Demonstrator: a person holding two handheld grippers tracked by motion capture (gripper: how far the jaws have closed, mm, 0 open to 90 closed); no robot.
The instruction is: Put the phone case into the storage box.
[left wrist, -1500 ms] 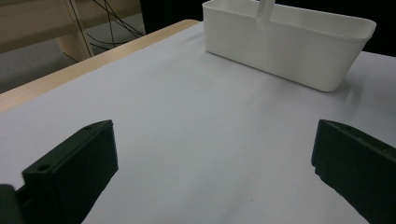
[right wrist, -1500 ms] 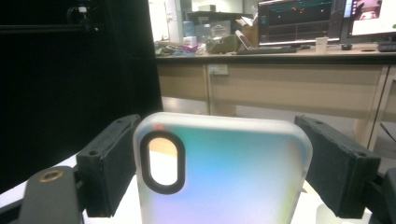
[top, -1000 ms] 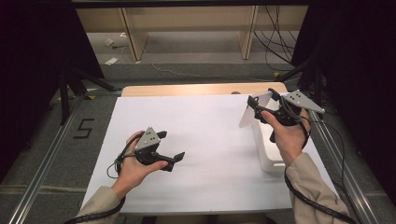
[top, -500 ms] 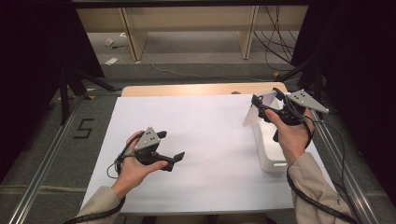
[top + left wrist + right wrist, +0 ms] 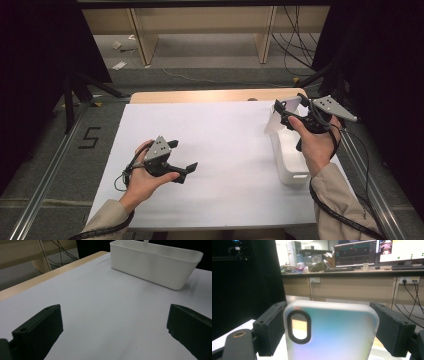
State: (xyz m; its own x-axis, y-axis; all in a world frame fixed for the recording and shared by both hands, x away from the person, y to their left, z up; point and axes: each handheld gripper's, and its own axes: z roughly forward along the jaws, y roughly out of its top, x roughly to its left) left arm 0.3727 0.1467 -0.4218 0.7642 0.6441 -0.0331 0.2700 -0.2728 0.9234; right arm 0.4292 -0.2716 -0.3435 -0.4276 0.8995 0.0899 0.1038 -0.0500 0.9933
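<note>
I am looking across a white sheet [image 5: 225, 150] covering the tabletop [image 5: 200, 95], whose bare wooden far edge is showing; beyond it a grey floor [image 5: 210, 50] and wooden furniture legs are standing. Near the sheet's near-left part my left gripper [image 5: 175, 162] is hovering, jaws spread wide, gripping nothing. At the right edge a white bin [image 5: 290, 160] is sitting. Above its far end my right gripper [image 5: 287, 112] is clamping a frosted phone case [image 5: 332, 332] — jaws wide, pressing both its long edges, case upright.
</note>
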